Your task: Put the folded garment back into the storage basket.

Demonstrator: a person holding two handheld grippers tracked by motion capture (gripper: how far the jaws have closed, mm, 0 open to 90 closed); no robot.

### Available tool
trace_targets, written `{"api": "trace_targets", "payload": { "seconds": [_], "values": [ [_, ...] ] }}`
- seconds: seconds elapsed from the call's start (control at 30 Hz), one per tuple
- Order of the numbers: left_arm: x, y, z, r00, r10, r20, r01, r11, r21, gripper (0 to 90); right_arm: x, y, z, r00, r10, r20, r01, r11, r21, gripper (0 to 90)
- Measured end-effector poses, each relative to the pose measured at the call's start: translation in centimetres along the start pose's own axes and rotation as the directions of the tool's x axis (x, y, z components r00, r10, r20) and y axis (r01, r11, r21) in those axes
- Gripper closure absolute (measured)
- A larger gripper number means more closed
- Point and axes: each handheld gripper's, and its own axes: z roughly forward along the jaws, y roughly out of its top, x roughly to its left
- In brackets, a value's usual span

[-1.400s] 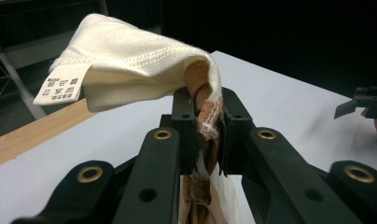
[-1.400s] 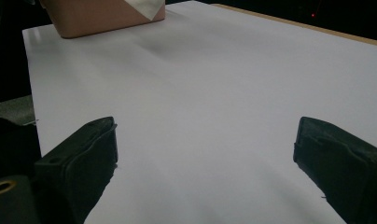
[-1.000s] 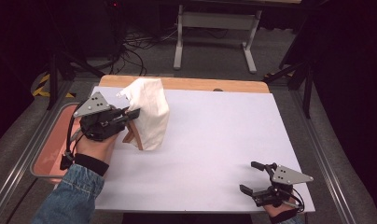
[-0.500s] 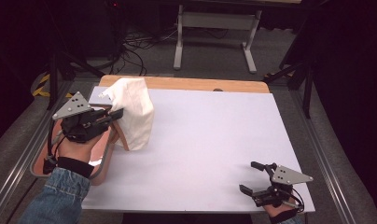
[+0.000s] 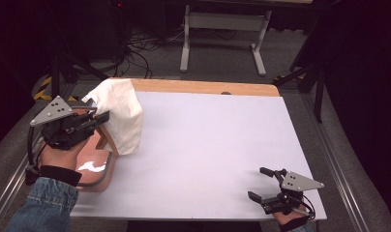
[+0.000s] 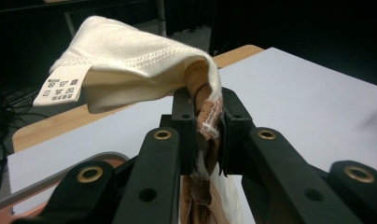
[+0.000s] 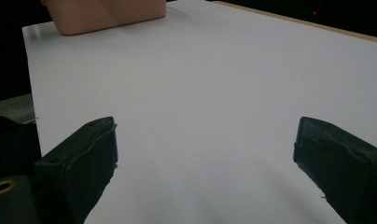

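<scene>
1. Cream cloth (image 5: 120, 113) – looks like a folded bit of garment with a stitched hem and a small printed label (image 6: 63, 85) – is hanging off the left claw (image 5: 99, 118) at the table's left edge, toward the far corner.
2. Left claw is clamped shut on the cloth. In the left gripper view you can see both black jaws pinching a bunched-up fold, with a tan layer squeezed in there too, so it's cream outside, tan inside.
3. Most of the cloth is lifted off the table (image 5: 213, 145); its lower end droops down over the white surface right at that left edge, and I can't tell if it actually touches.
4. Underneath the left hand (image 5: 60, 152) there's a reddish-brown tray (image 5: 99, 171) with a grey rim, sitting at the table's left side and partly off the white sheet.
5. Right claw (image 5: 259, 184) is parked down at the near right corner of the table, jaws spread wide with nothing between them – the right gripper view just has bare white table between the two pads.
6. The two claws are well apart, pretty much opposite corners of the white surface. A strip of wood shows along the table's far edge.
</scene>
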Motion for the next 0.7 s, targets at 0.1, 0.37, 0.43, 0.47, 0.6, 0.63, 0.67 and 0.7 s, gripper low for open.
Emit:
{"api": "trace_targets", "payload": {
  "seconds": [0.1,0.37,0.43,0.47,0.6,0.63,0.67,0.7],
  "values": [
    [0.3,-0.1,-0.6,0.9999,-0.007,-0.015,0.007,0.9999,-0.009,80.1,0.0,0.0,0.0,1.0,0.002,-0.001,-0.002,1.0,0.0,6.7],
    [0.9,-0.3,-1.3,0.9987,-0.02,-0.048,0.019,0.9996,-0.019,80.1,0.0,0.0,0.0,1.0,0.001,-0.001,-0.001,1.0,0.002,6.8],
    [1.1,-0.4,-1.5,0.9983,-0.021,-0.055,0.02,0.9997,-0.017,80.1,0.0,0.0,0.0,1.0,0.001,0.0,-0.001,1.0,0.003,6.8],
    [1.2,-0.4,-1.5,0.9981,-0.021,-0.058,0.02,0.9996,-0.019,80.1,0.0,0.0,0.0,1.0,0.002,0.0,-0.002,1.0,0.003,6.7],
    [1.5,-0.6,-2.0,0.9972,-0.024,-0.071,0.022,0.9996,-0.018,80.1,0.0,0.0,0.1,1.0,0.002,0.0,-0.002,1.0,0.003,6.8],
    [1.5,-0.6,-2.0,0.9972,-0.024,-0.071,0.022,0.9996,-0.018,80.1,0.0,0.0,0.1,1.0,0.002,0.0,-0.002,1.0,0.003,6.8],
    [1.6,-0.6,-2.2,0.9969,-0.025,-0.074,0.024,0.9996,-0.018,80.1,0.0,0.0,0.1,1.0,0.002,-0.001,-0.002,1.0,0.004,6.7],
    [1.7,-0.6,-2.3,0.9966,-0.025,-0.079,0.024,0.9995,-0.019,80.1,0.0,0.0,0.1,1.0,0.002,-0.001,-0.002,1.0,0.004,6.7]
  ]
}}
